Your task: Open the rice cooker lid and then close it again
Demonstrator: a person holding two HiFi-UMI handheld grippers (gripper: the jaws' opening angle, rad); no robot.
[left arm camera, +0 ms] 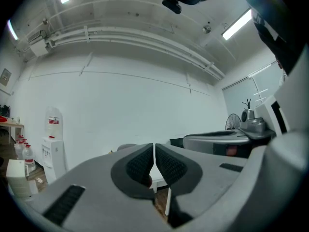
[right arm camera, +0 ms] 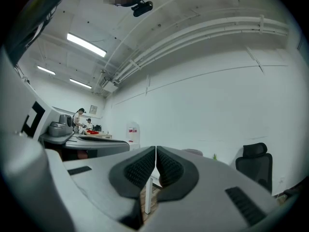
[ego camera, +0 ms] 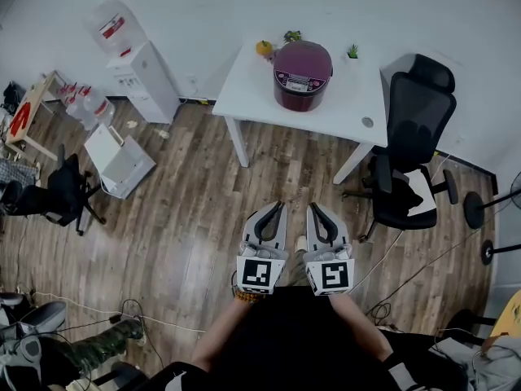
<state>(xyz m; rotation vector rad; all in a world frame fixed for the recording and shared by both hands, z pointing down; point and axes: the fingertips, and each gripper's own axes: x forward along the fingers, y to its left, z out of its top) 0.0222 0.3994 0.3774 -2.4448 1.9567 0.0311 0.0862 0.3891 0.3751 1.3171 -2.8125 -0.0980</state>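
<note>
The maroon rice cooker (ego camera: 302, 74) stands with its lid down on the white table (ego camera: 252, 88), against the far wall. Both grippers are held side by side over the wooden floor, well short of the table and pointing level toward it. My left gripper (ego camera: 274, 208) is shut with nothing in it, its pads meeting in the left gripper view (left arm camera: 154, 151). My right gripper (ego camera: 317, 208) is also shut and empty (right arm camera: 155, 153). Only the top of the rice cooker (right arm camera: 194, 152) peeks over the right jaws.
A black office chair (ego camera: 411, 137) sits at the table's right end. A water dispenser (ego camera: 142, 72) and an open white box (ego camera: 118, 160) are at the left, with another black chair (ego camera: 57, 194) nearer. An orange fruit (ego camera: 264, 48) and a small plant (ego camera: 352, 52) flank the cooker. Cables cross the floor.
</note>
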